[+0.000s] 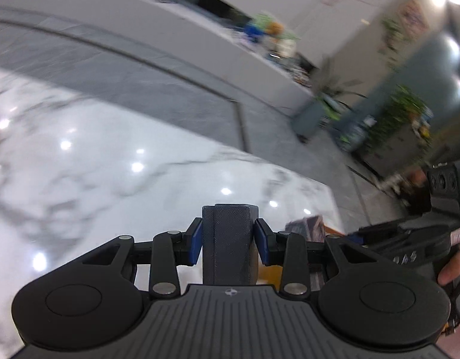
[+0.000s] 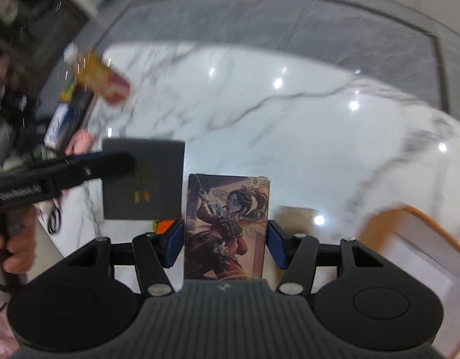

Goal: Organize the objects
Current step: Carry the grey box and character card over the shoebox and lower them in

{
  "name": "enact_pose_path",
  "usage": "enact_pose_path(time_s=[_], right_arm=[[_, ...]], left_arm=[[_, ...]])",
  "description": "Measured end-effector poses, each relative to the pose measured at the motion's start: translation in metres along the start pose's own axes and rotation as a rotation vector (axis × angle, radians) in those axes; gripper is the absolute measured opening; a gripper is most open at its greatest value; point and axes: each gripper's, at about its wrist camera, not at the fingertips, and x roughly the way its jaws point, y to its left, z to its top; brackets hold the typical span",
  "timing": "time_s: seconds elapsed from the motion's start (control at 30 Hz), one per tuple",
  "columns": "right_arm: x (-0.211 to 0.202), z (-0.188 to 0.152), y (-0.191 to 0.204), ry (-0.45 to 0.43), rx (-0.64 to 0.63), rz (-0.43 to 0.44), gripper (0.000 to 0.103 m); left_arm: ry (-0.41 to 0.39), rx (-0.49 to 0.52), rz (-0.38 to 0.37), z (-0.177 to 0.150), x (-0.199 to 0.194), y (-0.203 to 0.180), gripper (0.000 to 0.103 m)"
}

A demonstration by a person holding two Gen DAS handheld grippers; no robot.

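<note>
1. We hold the left gripper (image 1: 228, 243) clamped on a dark grey box (image 1: 228, 239); its blue pads (image 1: 196, 240) press the two narrow sides. The box is rectangular with a fine woven texture, and the right wrist view shows gold lettering on its broad flat face.
2. We hold the right gripper (image 2: 225, 240) around an illustrated box (image 2: 227, 227). It is a glossy upright rectangle printed with a figure in red. The blue pads (image 2: 175, 242) stand at its side edges, the left pad touching; we cannot tell whether the right pad presses.
3. Both boxes hang above the table (image 2: 289, 137), a polished white marble-patterned slab with grey veins and lamp reflections.
4. An orange-rimmed white tray (image 2: 418, 248) lies at the right. A blurred red-and-gold packet (image 2: 102, 82) lies at the far left edge.
</note>
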Motion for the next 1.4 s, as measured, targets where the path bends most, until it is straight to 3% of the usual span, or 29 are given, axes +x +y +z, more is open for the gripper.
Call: enact_pose_path(time_s=[0.13,0.27,0.4,0.53,0.8,0.93,1.03,1.13,1.33,1.4], right_arm=[[-0.058,-0.037,-0.049,-0.094,0.058,-0.066,0.06],[-0.073,-0.083,-0.109,-0.159,0.156,-0.182,0.06],[-0.077,-0.121,-0.158,-0.207,0.256,-0.216,0.06],[-0.083,-0.15,-0.177,-0.241,0.286,-0.27,0.06],[-0.078,-0.166,-0.197,-0.255,0.293,-0.278,0.06],[-0.076,-0.164,-0.197,-0.254,0.278,-0.295,0.06],[-0.074,-0.163,-0.199,-0.251,0.282,-0.294,0.06],[-0.072,-0.163,-0.201,-0.254,0.279,-0.311,0.06],[-0.071,-0.161,-0.2,-0.25,0.276,-0.322,0.06],[-0.071,-0.161,-0.2,-0.252,0.279,-0.324,0.06]], left_arm=[[0.038,0.087,-0.119,-0.013,0.031,-0.061,0.042],[0.116,0.17,-0.201,-0.035,0.074,-0.114,0.042],[0.219,0.234,-0.207,-0.064,0.128,-0.158,0.042],[0.288,0.298,-0.17,-0.098,0.176,-0.191,0.042],[0.378,0.25,-0.106,-0.132,0.244,-0.203,0.042],[0.391,0.185,-0.093,-0.135,0.255,-0.19,0.042],[0.426,0.077,-0.12,-0.135,0.267,-0.176,0.042],[0.439,0.039,-0.136,-0.137,0.272,-0.172,0.042],[0.447,-0.012,-0.094,-0.137,0.27,-0.163,0.043],[0.434,0.016,-0.056,-0.137,0.267,-0.165,0.054]])
